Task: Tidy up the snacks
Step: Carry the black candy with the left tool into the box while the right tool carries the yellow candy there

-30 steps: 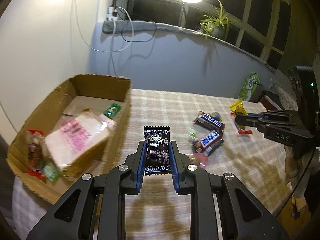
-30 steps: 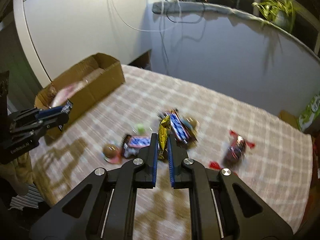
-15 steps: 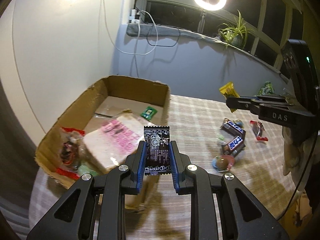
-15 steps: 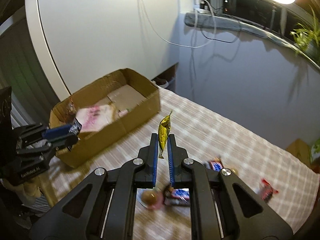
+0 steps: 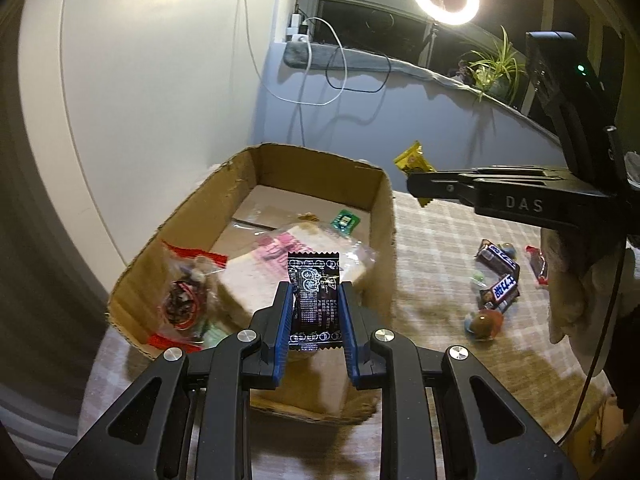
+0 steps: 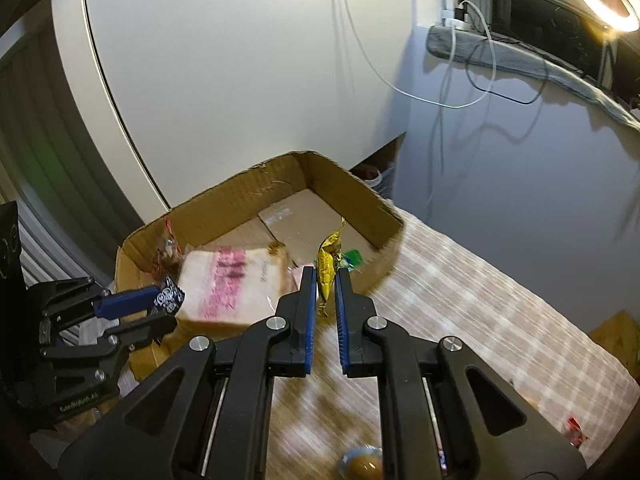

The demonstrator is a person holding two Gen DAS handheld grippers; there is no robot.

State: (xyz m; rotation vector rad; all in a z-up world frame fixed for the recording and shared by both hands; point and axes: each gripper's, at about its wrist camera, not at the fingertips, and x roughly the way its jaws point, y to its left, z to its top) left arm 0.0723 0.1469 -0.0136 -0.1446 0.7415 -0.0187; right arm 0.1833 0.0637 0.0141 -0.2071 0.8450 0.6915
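My left gripper (image 5: pixel 314 294) is shut on a black snack packet (image 5: pixel 314 308), held upright over the near wall of the cardboard box (image 5: pixel 382 216). The right wrist view shows the same gripper (image 6: pixel 166 306) and black packet (image 6: pixel 170 294) at the box's (image 6: pixel 240 196) left end. My right gripper (image 6: pixel 324 280) is shut on a thin yellow packet (image 6: pixel 327 254) above the box's table-side wall. In the left wrist view it (image 5: pixel 414 184) reaches in from the right with the yellow packet (image 5: pixel 412 158) just beyond the box's corner.
Inside the box lie a pink-printed bread bag (image 5: pixel 272 264), a red-trimmed clear bag (image 5: pixel 184 296) and a small green packet (image 5: pixel 345 222). Two chocolate bars (image 5: pixel 500 276), a round candy (image 5: pixel 484 322) and a red-wrapped candy (image 5: pixel 538 266) lie on the checked tablecloth (image 5: pixel 440 240). Wall and cables stand behind.
Both grippers have carried their packets leftward from over the loose snacks to the box, which now fills the middle of both views. Neither grip has changed.
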